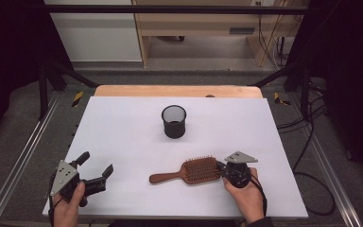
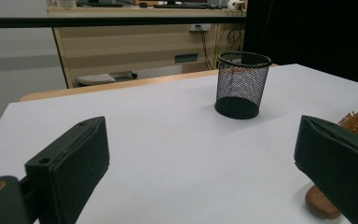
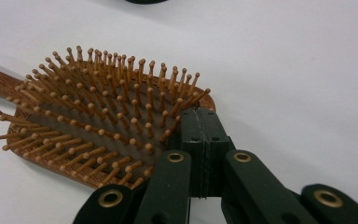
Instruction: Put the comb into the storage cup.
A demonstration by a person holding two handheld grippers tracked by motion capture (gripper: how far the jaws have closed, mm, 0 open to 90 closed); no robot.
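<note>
Left hand-held gripper sits low on the white counter, jaws spread wide, nothing between them. To its right lies the wooden paddle hairbrush, bristles up. Right hand-held gripper has its jaws pressed together, tips against the brush head's edge. Mesh pen cup stands well beyond both.

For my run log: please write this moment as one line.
left gripper: open, nothing held | right gripper: shut, against hairbrush head | mesh cup: upright

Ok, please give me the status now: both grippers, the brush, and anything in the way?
Left gripper open, idle at the near-left corner. Right gripper shut, jaws against the brush head. Brush flat, bristles up. Mesh cup upright beyond it, apart.
</note>
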